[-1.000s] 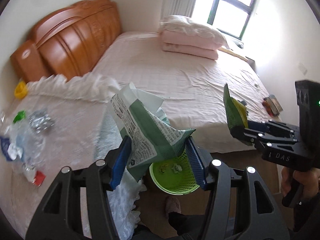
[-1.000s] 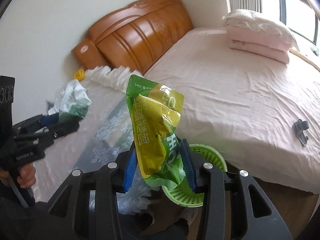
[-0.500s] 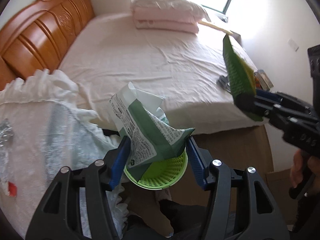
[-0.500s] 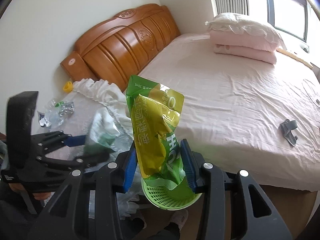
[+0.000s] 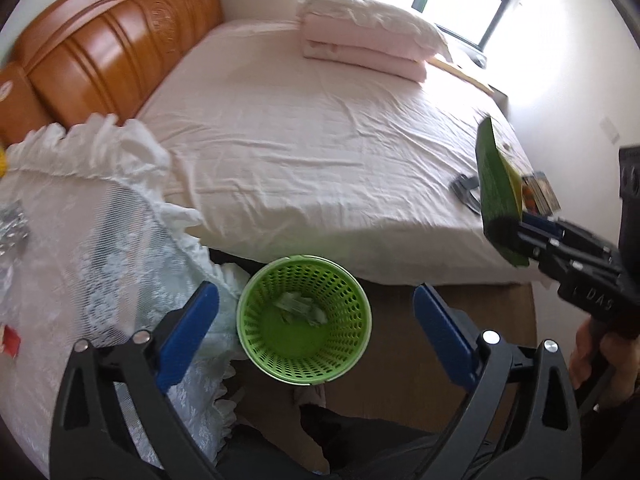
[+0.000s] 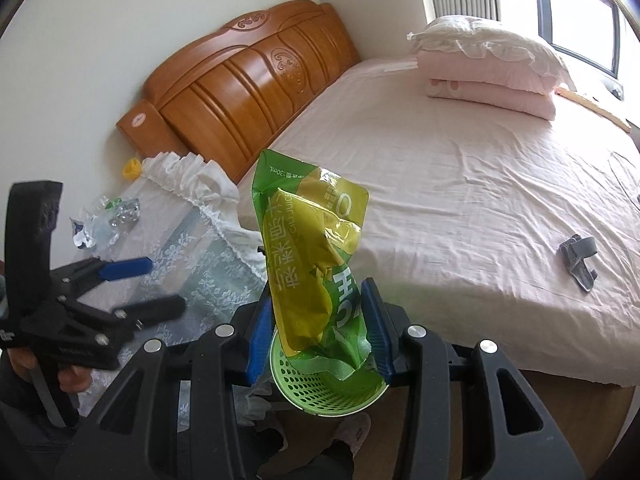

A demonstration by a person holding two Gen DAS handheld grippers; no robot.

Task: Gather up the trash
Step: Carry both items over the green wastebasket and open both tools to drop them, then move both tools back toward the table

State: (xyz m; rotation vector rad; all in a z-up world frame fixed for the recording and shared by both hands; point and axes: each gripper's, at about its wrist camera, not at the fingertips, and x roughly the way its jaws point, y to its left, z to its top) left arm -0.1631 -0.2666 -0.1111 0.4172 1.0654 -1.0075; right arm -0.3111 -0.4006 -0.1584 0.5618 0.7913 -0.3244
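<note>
My left tool (image 5: 316, 312), jaws just sprung wide and empty, hangs over the green basket (image 5: 256, 332) at the bed's edge (image 5: 360, 256). My right tool (image 6: 316, 324) grips a green pouch (image 6: 308, 248) above the rim.

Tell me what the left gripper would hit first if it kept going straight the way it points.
Probably the green basket. The left gripper, jaws just opened wide and empty, points down at its open mouth, so it would likely reach the rim or the trash inside; depth is unclear.

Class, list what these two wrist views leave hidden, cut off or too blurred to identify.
- Basket contents: right wrist view, green pouch covers them.
- Trash in the basket: left wrist view, too blurred to identify.
- Red item: left wrist view, cut off by the edge.
</note>
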